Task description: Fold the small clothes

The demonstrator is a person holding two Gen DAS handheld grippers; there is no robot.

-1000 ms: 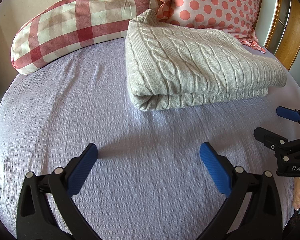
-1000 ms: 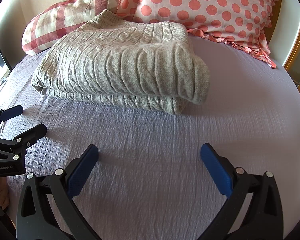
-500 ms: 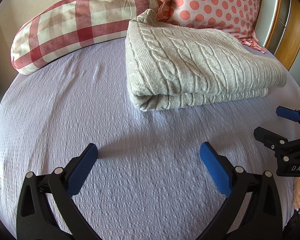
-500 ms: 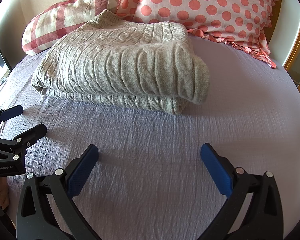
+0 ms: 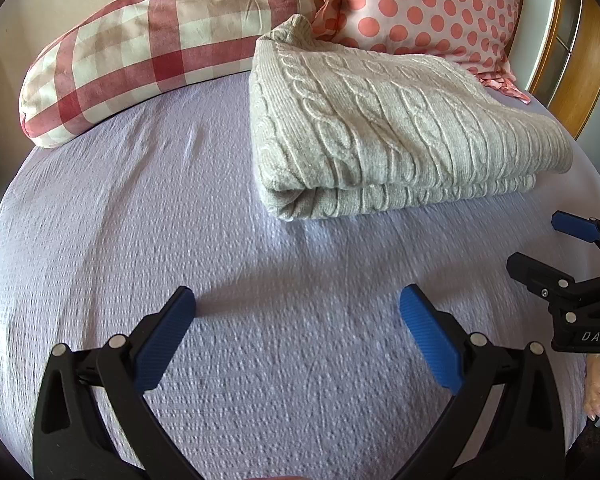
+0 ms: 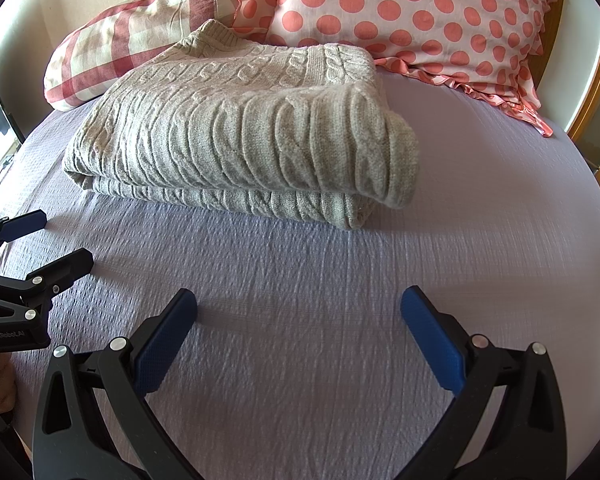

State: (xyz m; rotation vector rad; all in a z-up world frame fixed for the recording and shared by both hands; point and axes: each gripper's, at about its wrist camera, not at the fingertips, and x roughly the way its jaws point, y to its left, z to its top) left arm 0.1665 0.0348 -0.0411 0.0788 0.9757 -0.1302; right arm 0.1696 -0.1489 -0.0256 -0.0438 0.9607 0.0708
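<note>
A grey cable-knit sweater [image 5: 388, 128] lies folded in a thick rectangle on the lilac bed sheet [image 5: 180, 220], its far corner resting against the pillows. It also shows in the right wrist view [image 6: 244, 136]. My left gripper [image 5: 298, 308] is open and empty, hovering over bare sheet short of the sweater's near left corner. My right gripper [image 6: 298, 308] is open and empty over the sheet in front of the sweater's near edge. Each gripper shows at the edge of the other's view: the right one [image 5: 540, 244], the left one [image 6: 56, 240].
A red-and-cream checked pillow [image 5: 152, 48] and a pink polka-dot pillow [image 5: 432, 4] lean at the head of the bed. A wooden frame [image 5: 580, 64] stands on the right. Bare sheet [image 6: 480, 208] stretches right of the sweater.
</note>
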